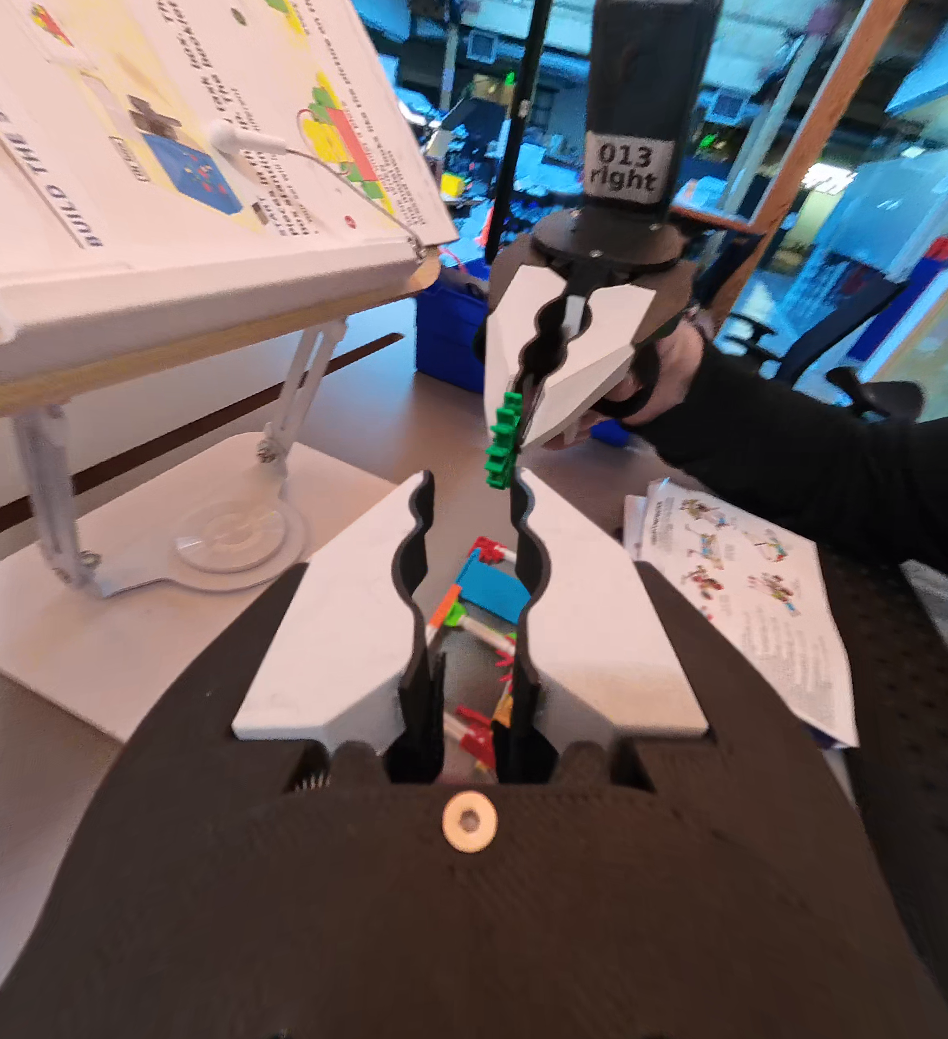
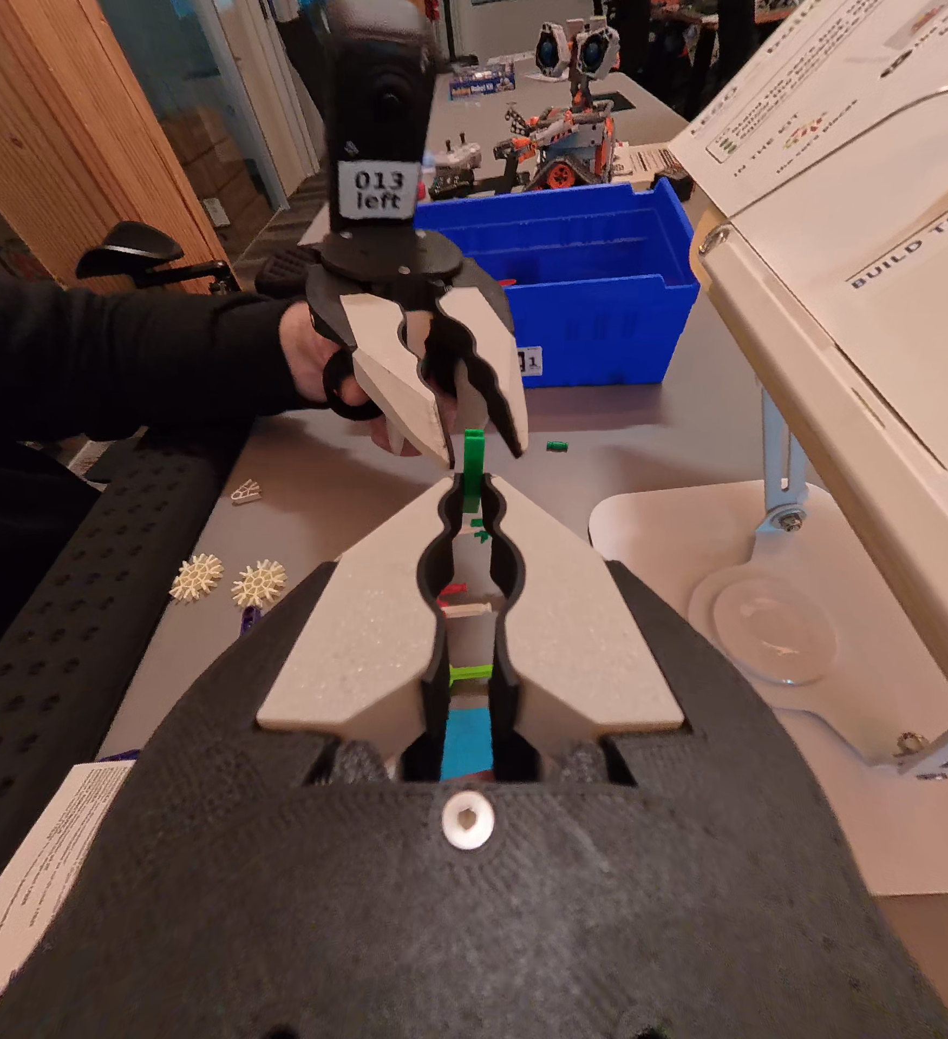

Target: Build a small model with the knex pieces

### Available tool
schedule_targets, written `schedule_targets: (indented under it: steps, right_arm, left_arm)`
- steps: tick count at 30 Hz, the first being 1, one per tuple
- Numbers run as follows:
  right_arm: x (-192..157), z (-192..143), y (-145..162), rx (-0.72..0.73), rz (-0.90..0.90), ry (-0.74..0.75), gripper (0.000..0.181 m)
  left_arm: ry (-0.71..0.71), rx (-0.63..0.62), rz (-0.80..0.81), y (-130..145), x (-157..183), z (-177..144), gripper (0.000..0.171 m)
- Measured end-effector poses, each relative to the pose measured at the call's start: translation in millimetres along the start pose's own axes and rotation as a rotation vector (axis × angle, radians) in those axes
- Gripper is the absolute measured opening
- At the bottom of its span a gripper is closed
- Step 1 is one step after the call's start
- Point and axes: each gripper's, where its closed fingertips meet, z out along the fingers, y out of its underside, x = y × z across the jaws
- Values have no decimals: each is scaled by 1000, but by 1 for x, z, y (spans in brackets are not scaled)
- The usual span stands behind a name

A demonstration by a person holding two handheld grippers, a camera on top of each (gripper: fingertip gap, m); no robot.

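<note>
Pinching a green toothed piece [image 2: 472, 469] at its tips, the right gripper [image 2: 470, 478] meets the left gripper [image 2: 480, 450], fingers parted around the piece's far end, above the desk [image 2: 319, 478] near the blue bin [image 2: 601, 315].

Two hand-held grippers tip to tip above the bench [image 2: 657, 405]: right hand-held gripper [image 2: 468, 483] pinching a toothed piece [image 2: 472, 469], left hand-held gripper [image 2: 480, 450] facing it, parted. Bin [image 2: 601, 315] behind. Snowflake-shaped connectors [image 2: 229, 579] lying left, document stand [image 2: 798, 562] right.
</note>
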Motion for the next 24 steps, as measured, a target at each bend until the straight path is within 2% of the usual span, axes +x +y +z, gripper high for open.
schedule_targets:
  steps: [7, 15, 18, 21, 24]
  right_arm:
    - [4, 9, 26, -132, 20, 16, 3]
    - [8, 11, 38, -142, 102, -26, 3]
    - [11, 13, 43, -151, 133, -30, 3]
    - [11, 17, 50, -176, 146, -33, 3]
    - [10, 20, 56, -205, 145, -29, 3]
  left_arm:
    - [-86, -133, 133, 13, -4, -5, 22]
    - [-120, -300, 251, 36, 3, -5, 25]
    - [-179, -325, 337, 41, 0, -5, 24]
    - [-237, -299, 402, 38, 0, -1, 17]
    - [-247, -363, 464, 49, 1, 4, 16]
